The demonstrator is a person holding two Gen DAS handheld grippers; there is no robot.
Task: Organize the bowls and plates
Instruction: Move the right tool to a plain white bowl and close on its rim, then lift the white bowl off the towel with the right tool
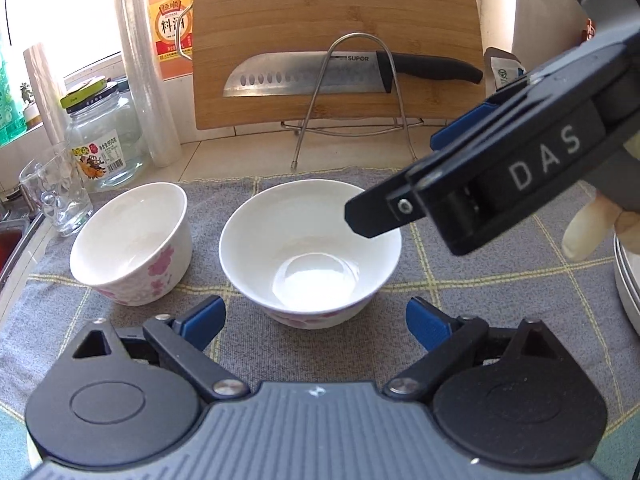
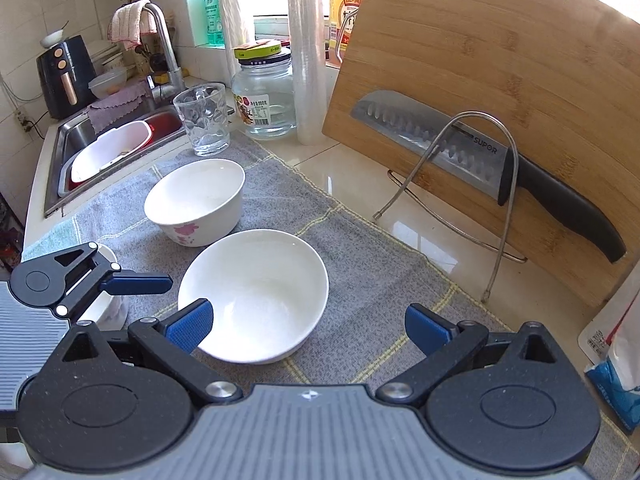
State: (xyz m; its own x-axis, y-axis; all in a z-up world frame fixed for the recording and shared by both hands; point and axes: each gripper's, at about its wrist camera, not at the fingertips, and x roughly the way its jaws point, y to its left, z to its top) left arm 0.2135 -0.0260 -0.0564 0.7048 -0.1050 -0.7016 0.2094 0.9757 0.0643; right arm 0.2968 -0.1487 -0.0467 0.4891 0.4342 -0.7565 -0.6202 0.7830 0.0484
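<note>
Left gripper: its two blue fingers stand wide apart. Nothing is between them. They touch nothing.
Right gripper: its jaws are wide open too. It holds nothing. Its left blue pad shows in front of the wide bowl's near rim; I cannot tell if it touches.
Wide bowl: white, with pink flowers low on its outside. It stands upright on the grey cloth, just beyond the left gripper's fingers and in line with the gap between them. It is empty.
Small bowl: white with pink flowers, also upright on the cloth. It sits to the left of the wide bowl, near it but not touching.
Plates: a white stack shows at the far right edge of the left view. Only its edge is seen.
Gloved finger: it shows behind the right gripper, above the plates.
Behind the bowls: a drinking glass, a glass jar, and a knife against a wooden board in a wire rack.
</note>
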